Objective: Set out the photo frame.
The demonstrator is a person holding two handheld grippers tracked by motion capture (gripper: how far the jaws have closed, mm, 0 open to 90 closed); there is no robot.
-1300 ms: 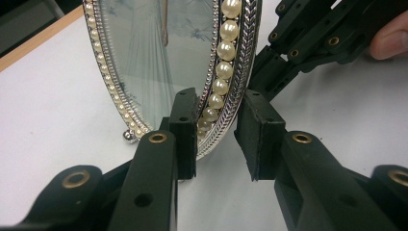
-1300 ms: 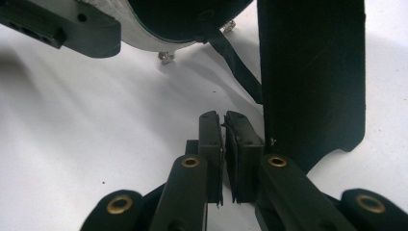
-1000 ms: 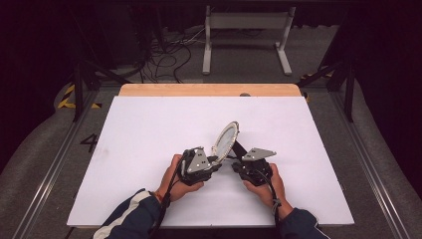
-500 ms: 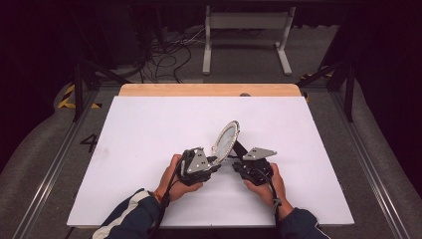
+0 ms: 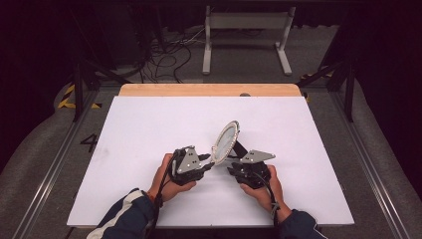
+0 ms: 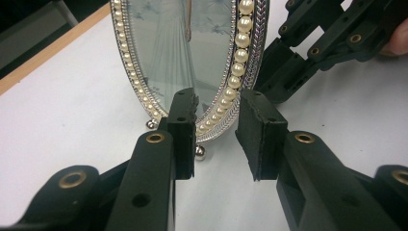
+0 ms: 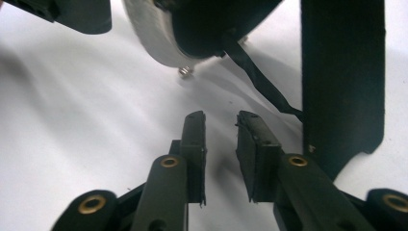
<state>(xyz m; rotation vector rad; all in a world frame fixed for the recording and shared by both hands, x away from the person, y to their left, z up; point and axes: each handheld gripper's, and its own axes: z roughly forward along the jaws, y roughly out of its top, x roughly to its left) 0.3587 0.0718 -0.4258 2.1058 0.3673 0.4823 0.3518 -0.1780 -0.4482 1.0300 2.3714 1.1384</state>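
A: Setting reads as a lab or recording studio, not a home.

B: Evidence?

A: A white table (image 5: pixel 149 129) with a bare wooden strip (image 5: pixel 209 89) at its far edge, standing on grey carpet. Metal rails (image 5: pixel 50 169) run along both sides. Black-and-yellow hazard tape (image 5: pixel 67 97) marks the floor, with a painted number 4 (image 5: pixel 89 143) beside the left rail.

B: Background?

A: Dark surround, loose cables (image 5: pixel 166 57) on the floor, and a white metal stand (image 5: pixel 246 37) behind the table.
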